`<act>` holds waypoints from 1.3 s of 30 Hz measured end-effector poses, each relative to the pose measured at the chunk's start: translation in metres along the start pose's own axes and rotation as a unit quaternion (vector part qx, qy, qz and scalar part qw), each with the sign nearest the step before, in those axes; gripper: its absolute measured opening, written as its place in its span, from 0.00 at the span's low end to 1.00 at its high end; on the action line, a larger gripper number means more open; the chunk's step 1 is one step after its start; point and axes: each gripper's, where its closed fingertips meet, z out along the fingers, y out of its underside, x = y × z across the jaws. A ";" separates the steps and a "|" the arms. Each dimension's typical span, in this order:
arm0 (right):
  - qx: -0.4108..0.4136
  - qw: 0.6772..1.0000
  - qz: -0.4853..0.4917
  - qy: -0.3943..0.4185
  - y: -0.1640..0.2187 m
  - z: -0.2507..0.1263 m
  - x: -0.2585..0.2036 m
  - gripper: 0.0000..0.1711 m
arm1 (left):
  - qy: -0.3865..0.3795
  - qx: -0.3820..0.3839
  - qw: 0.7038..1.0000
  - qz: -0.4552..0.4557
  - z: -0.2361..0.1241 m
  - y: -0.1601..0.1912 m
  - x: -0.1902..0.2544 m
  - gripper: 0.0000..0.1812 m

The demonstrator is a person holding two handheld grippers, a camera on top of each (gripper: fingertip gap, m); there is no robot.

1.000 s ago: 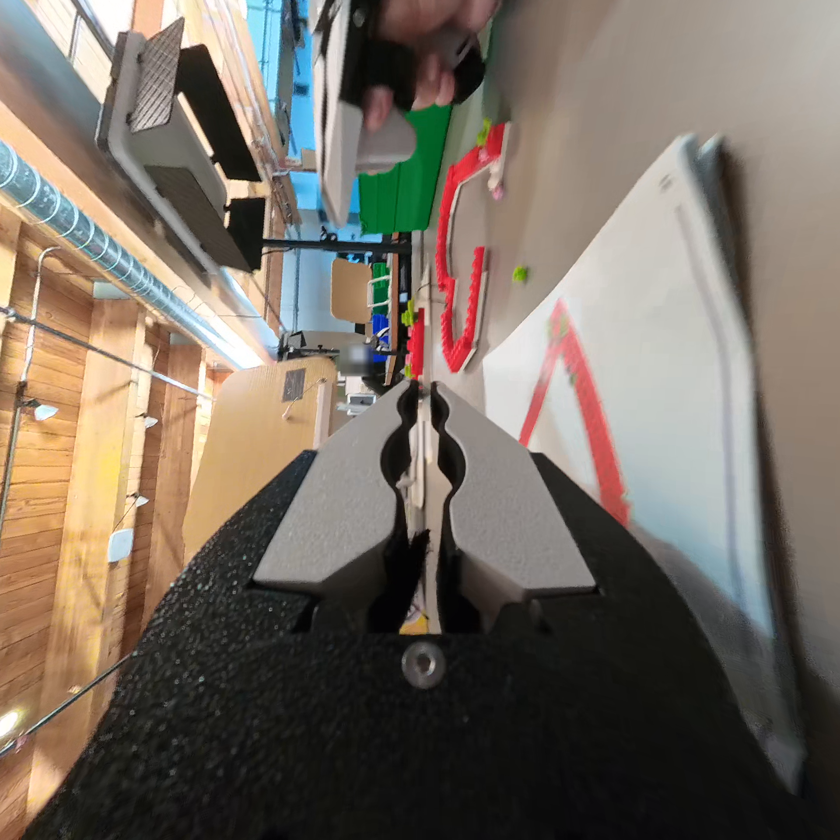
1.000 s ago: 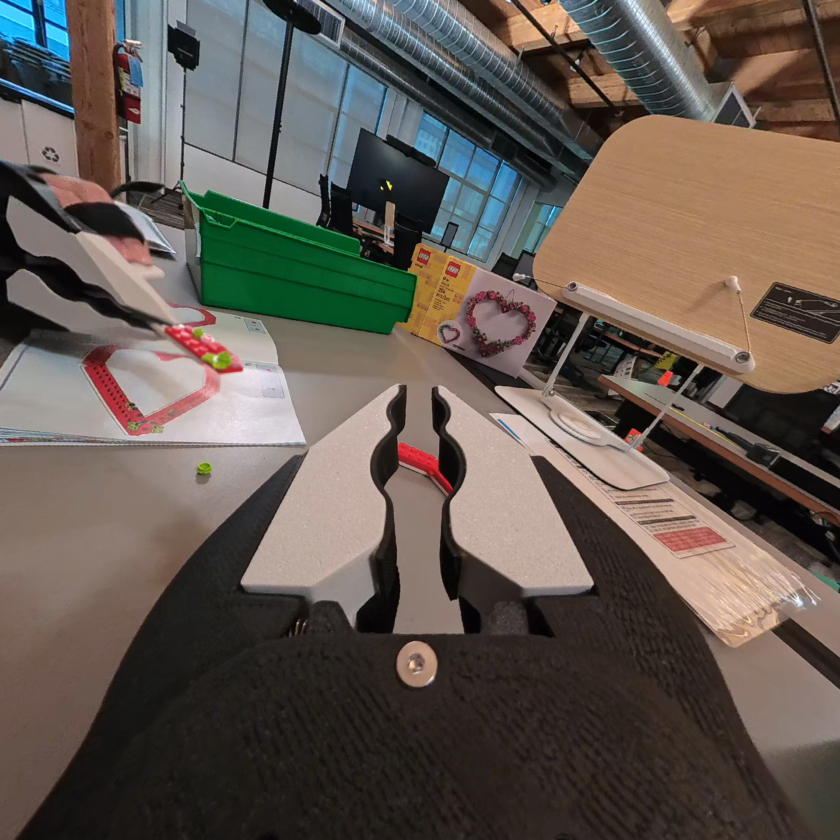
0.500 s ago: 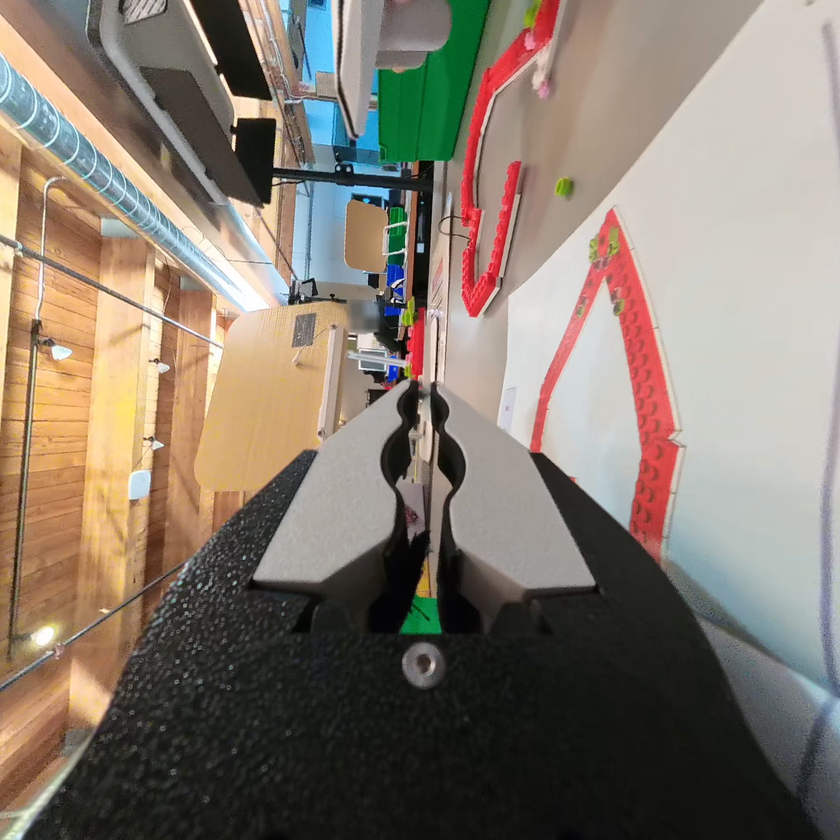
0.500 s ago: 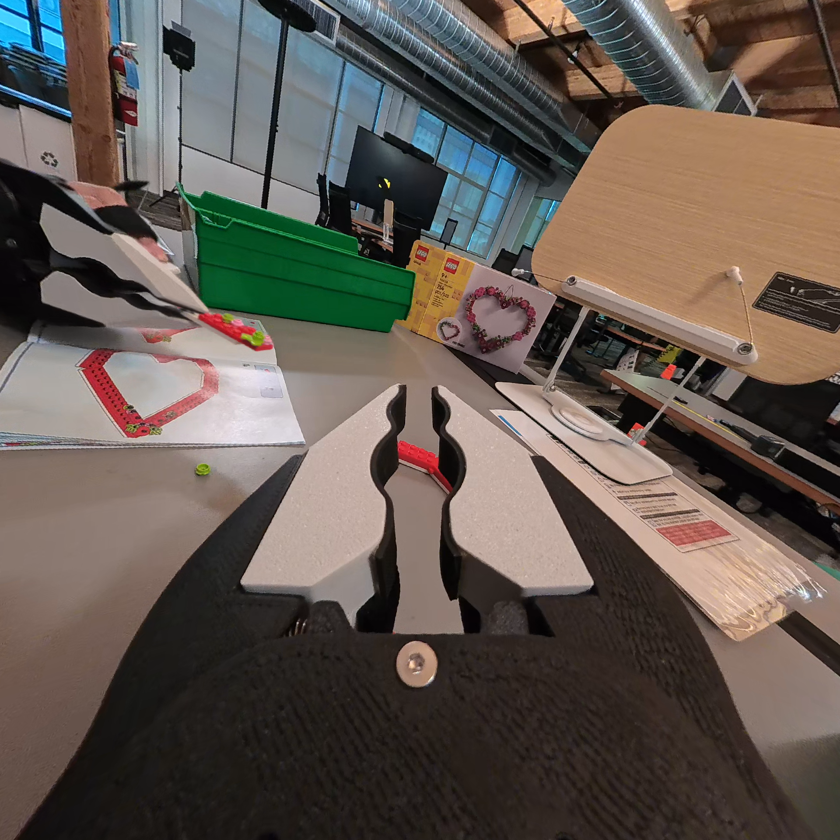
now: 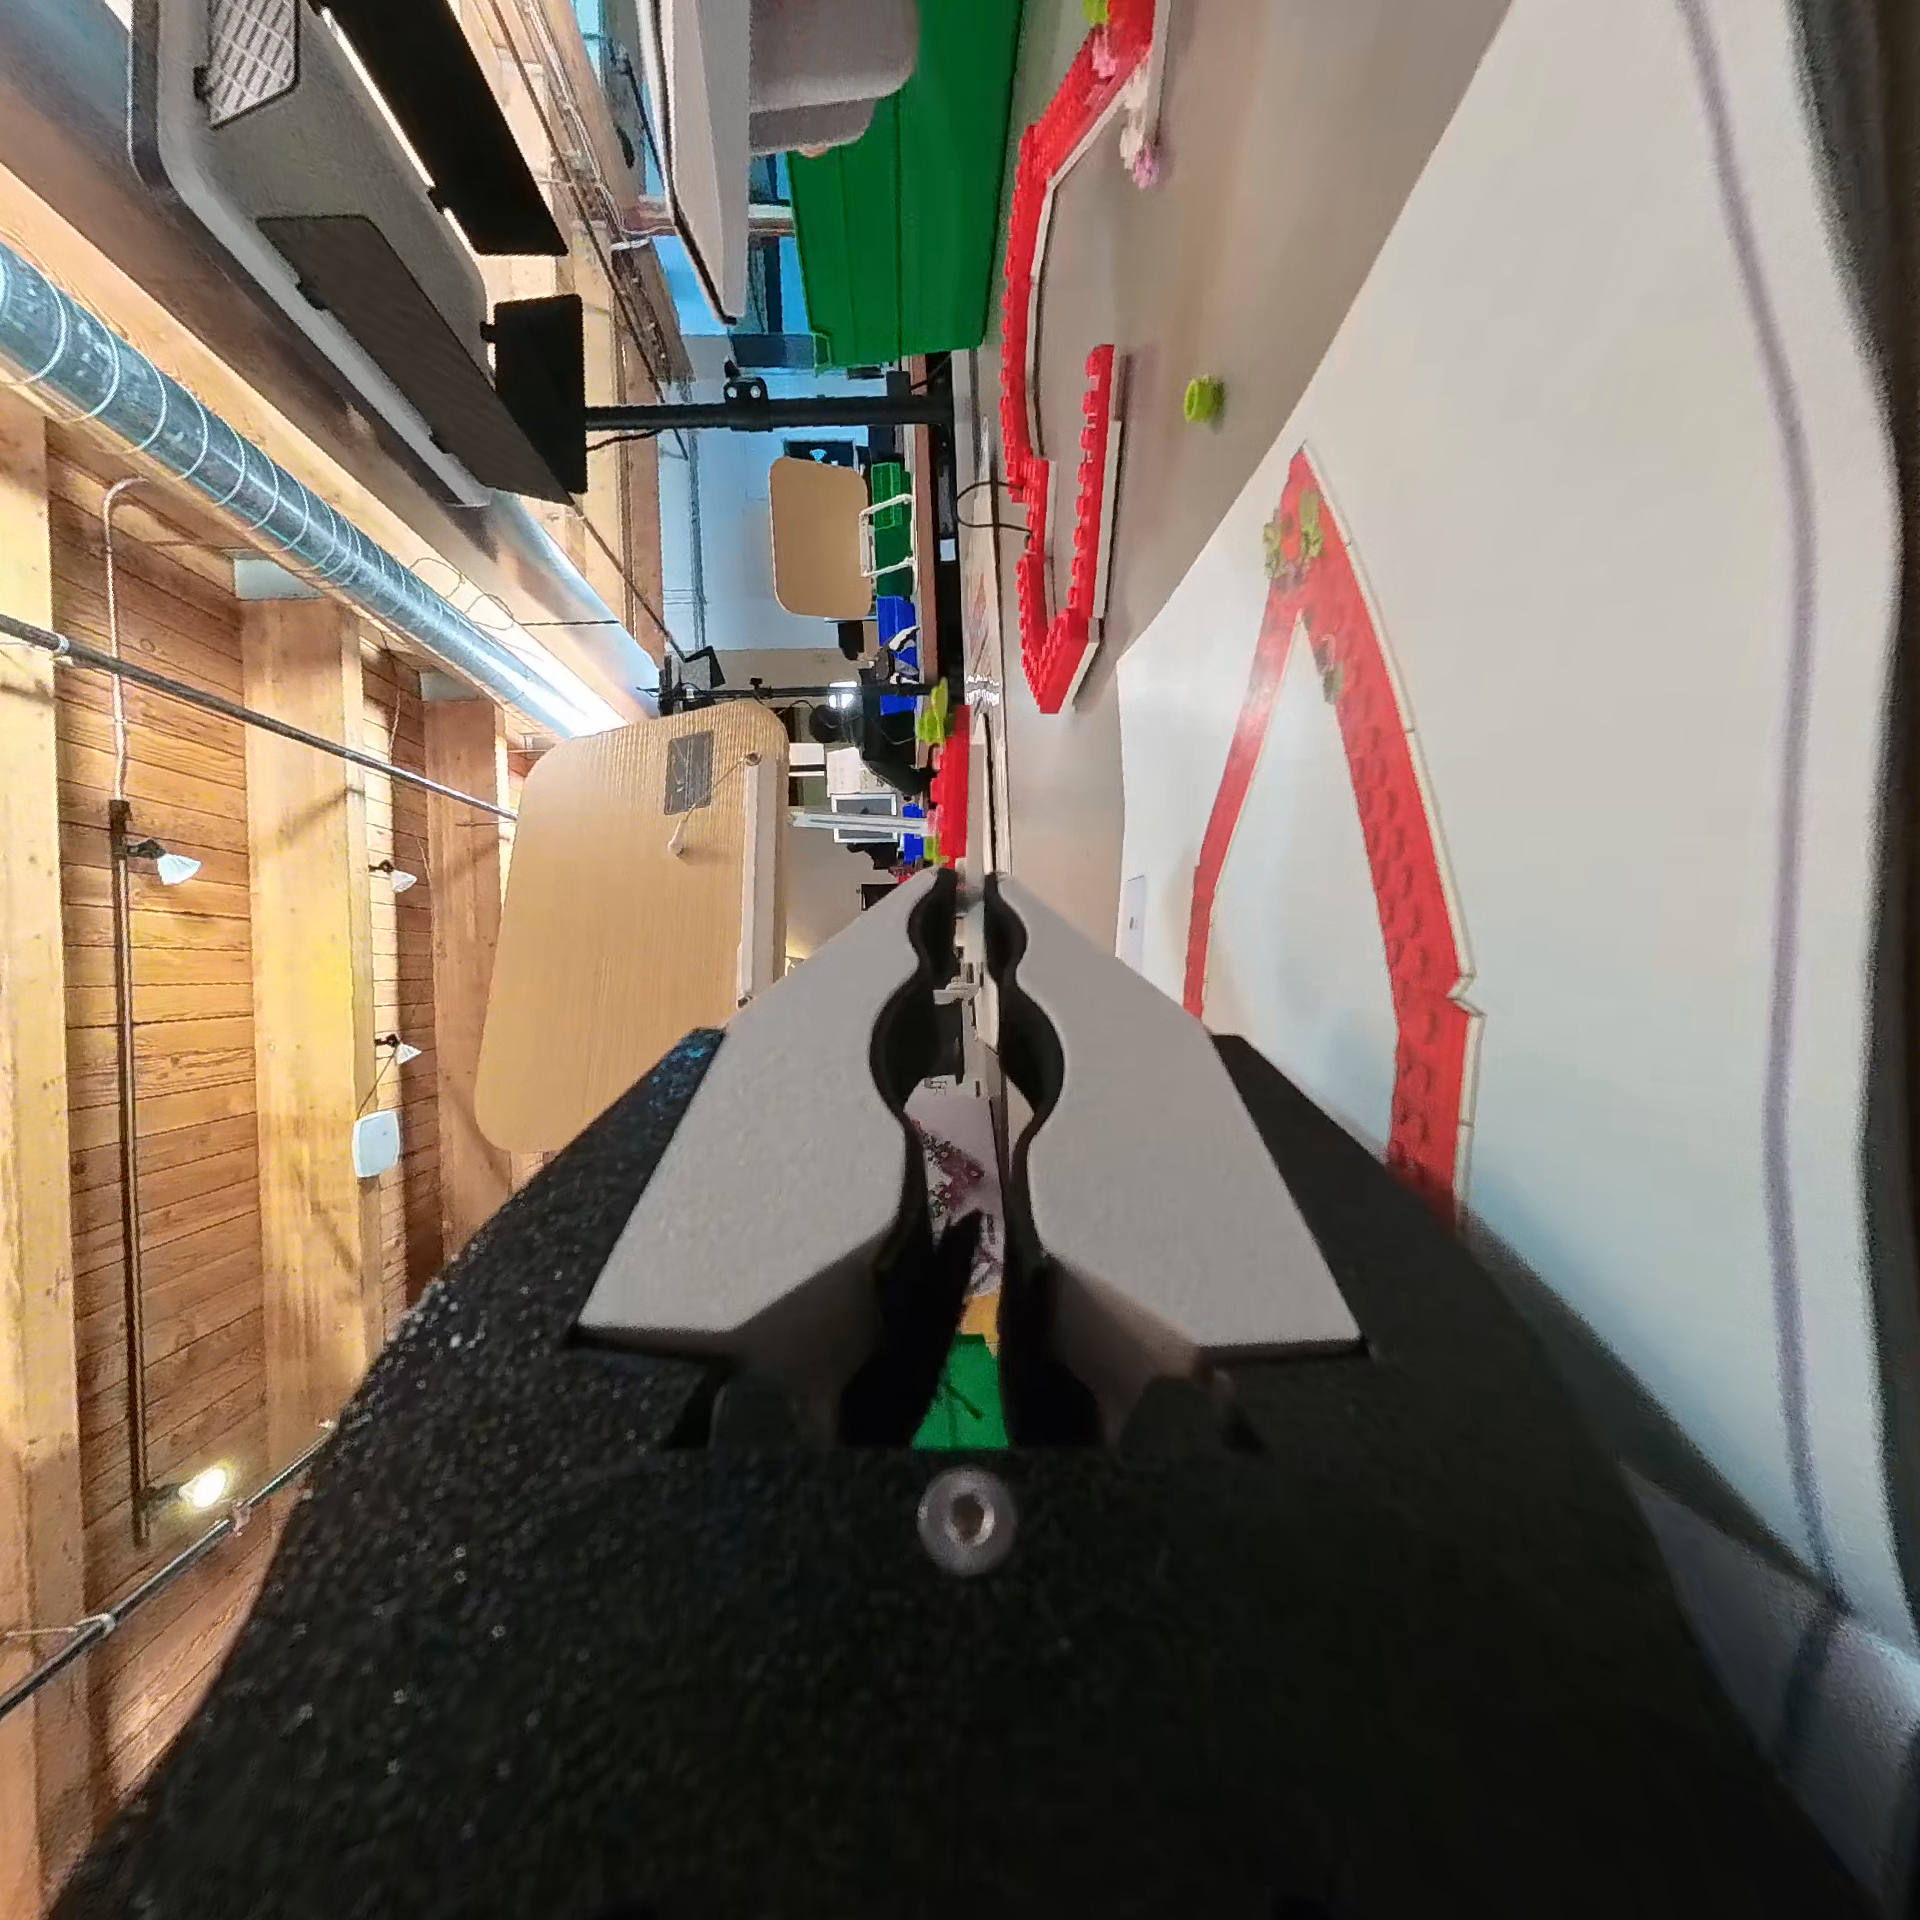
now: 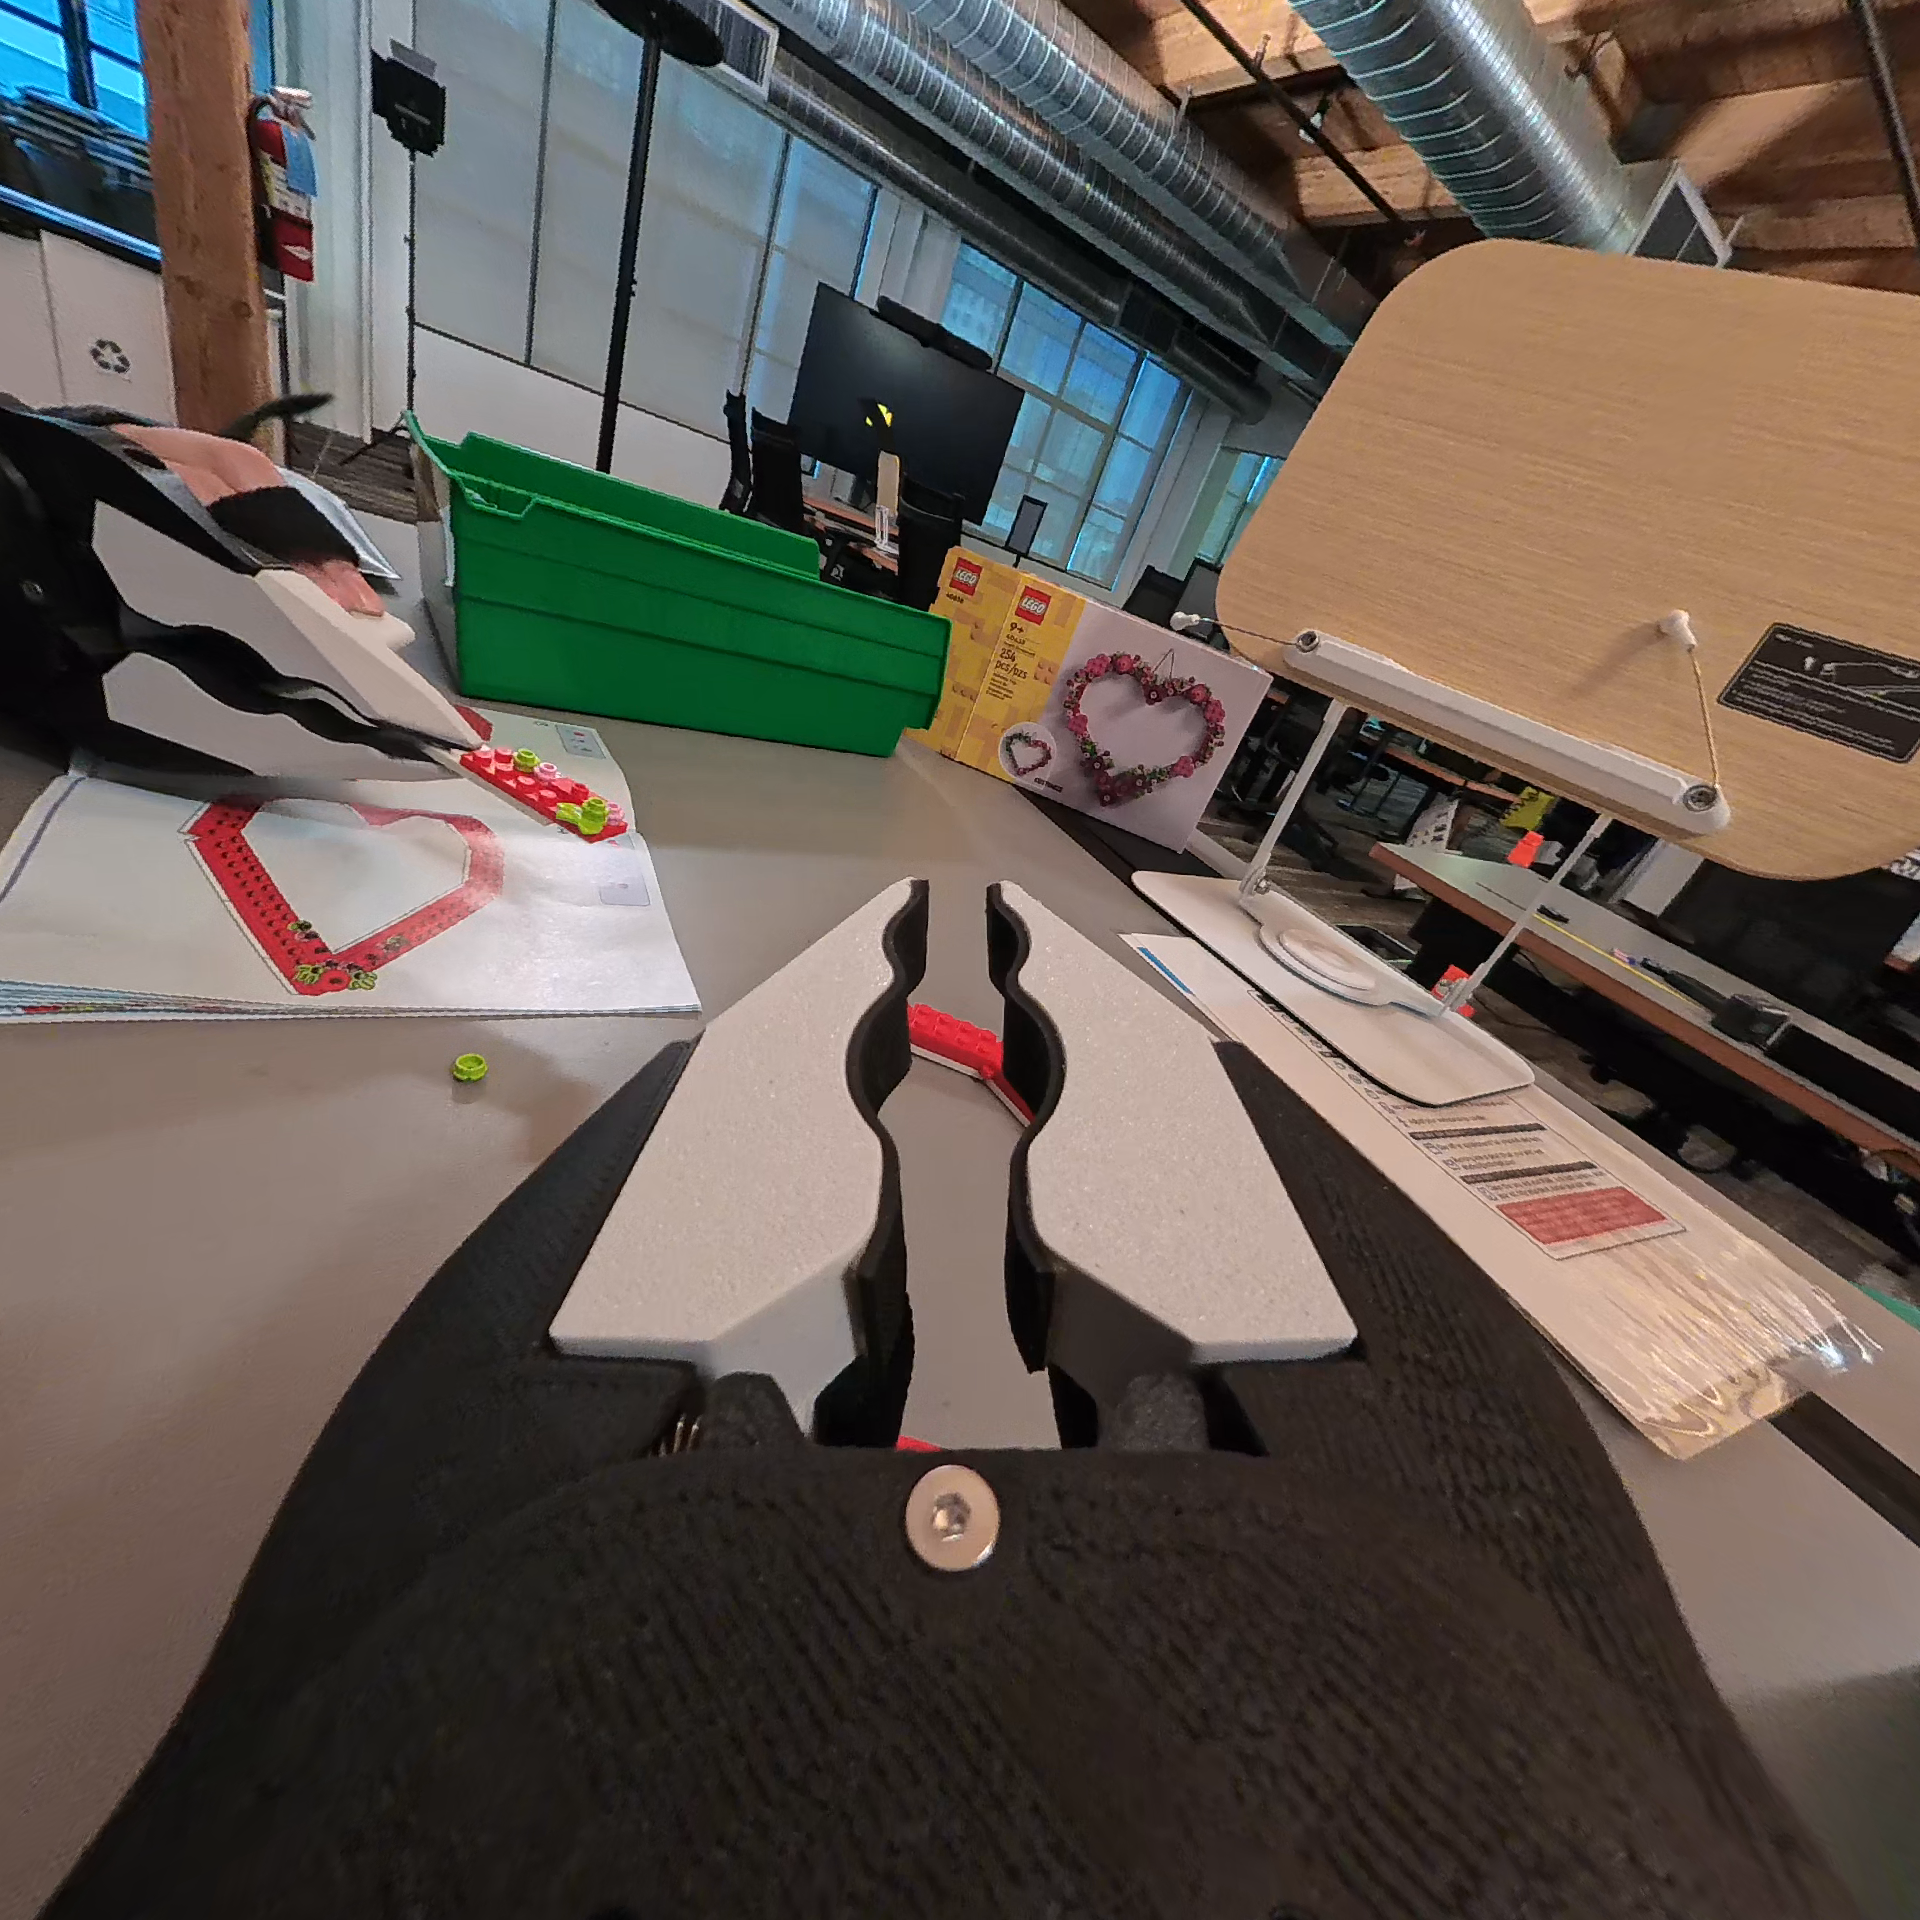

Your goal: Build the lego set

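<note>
My left gripper (image 5: 963,883) is shut on a short red plate (image 6: 545,790) that carries lime green and pink studs. It holds the plate just above the open instruction booklet (image 6: 364,904). In the left wrist view the plate shows edge-on beyond the fingertips (image 5: 951,790). My right gripper (image 6: 956,888) hovers low over the table with its jaws nearly together and nothing between them. The partly built red heart frame (image 5: 1039,416) lies under and beyond it and shows through the gap (image 6: 956,1039). A loose lime stud (image 6: 470,1067) lies on the table.
A green bin (image 6: 675,634) stands behind the booklet, with the set's box (image 6: 1091,707) beside it. A wooden board on a white stand (image 6: 1610,520) and a laminated sheet (image 6: 1507,1174) are on the right. The table edge runs along the right. The gap from one gripper's tips to the other's is roughly 20 cm.
My left gripper has carried the red plate to the right and slightly down over the booklet. The right gripper has stayed in place.
</note>
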 end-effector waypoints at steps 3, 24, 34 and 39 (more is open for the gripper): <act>0.003 1.000 0.003 0.002 -0.001 -0.001 0.001 0.05 | 0.001 0.001 1.000 -0.003 0.000 0.001 0.000 0.01; 0.003 1.000 0.005 0.004 -0.001 -0.001 0.002 0.05 | -0.001 -0.001 1.000 -0.027 0.000 0.006 -0.002 0.01; 0.003 1.000 0.006 0.004 0.000 -0.002 0.003 0.05 | 0.000 0.003 1.000 -0.030 0.000 0.004 -0.002 0.01; 0.002 1.000 0.004 0.003 0.000 -0.002 0.002 0.05 | -0.001 0.003 1.000 -0.030 0.000 0.004 -0.002 0.01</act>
